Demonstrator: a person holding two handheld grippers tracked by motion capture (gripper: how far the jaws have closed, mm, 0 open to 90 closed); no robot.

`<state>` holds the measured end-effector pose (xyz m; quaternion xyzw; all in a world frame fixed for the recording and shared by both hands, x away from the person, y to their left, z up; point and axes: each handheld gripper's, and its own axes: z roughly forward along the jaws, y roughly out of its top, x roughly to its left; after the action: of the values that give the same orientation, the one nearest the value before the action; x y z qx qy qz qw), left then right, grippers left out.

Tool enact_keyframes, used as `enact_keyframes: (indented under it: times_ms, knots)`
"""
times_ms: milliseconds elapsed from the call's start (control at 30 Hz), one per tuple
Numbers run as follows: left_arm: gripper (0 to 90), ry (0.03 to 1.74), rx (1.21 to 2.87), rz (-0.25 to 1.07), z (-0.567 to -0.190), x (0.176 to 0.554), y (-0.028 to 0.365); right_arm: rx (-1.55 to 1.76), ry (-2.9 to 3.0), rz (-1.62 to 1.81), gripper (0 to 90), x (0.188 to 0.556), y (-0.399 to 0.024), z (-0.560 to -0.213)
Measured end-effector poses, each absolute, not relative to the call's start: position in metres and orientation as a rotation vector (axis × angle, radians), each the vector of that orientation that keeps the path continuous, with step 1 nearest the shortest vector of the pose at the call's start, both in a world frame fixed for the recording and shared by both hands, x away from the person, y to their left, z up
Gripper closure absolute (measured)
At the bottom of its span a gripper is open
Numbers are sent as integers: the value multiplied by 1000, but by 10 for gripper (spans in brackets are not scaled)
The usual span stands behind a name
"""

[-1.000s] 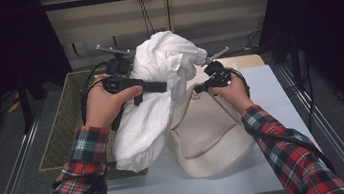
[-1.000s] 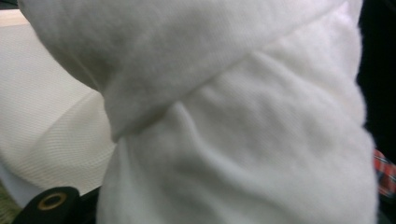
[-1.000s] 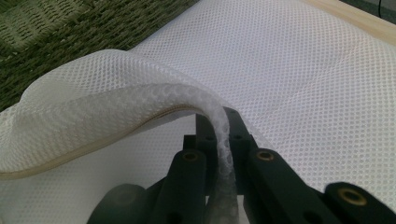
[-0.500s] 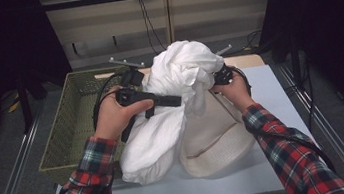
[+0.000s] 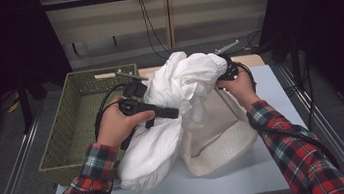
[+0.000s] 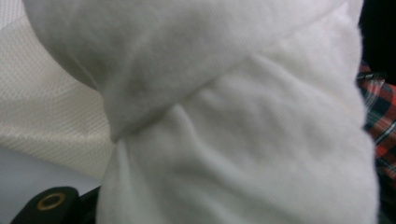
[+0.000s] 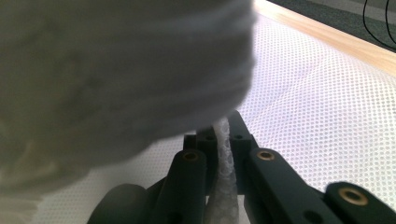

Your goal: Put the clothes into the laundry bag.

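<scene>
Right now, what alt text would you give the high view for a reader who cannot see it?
A person in plaid sleeves stuffs a bulky white cloth into a cream mesh bag on a table. The left claw presses into the cloth while the right claw pinches the bag's rim. A woven basket sits at the left.

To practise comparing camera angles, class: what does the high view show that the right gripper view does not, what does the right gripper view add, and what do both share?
High view: the wicker basket, both plaid sleeves, the left gripper against the white garment, and the whole mesh bag lying on the table.

Right gripper view: up close, the right gripper has its black jaws pinched shut on a strip of the bag's netting.

Both: the white garment bulging over the mesh bag.
</scene>
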<state>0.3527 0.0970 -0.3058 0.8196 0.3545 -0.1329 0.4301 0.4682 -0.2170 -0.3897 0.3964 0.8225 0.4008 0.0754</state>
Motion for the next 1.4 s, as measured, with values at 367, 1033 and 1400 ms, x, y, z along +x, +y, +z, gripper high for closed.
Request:
enact_keyframes:
  times_ms: [367,1033,1400]
  knots:
    - [565,883,2054,-321,-312,345,105,1201,2473,1199,882,472,-218,-389]
    - [564,896,2094,-289,-314,339,108,1238,2438,1210,881,470,-219,-387]
    - [565,951,2118,-226,-317,348,115,1241,2390,1225,880,469,-229,-374]
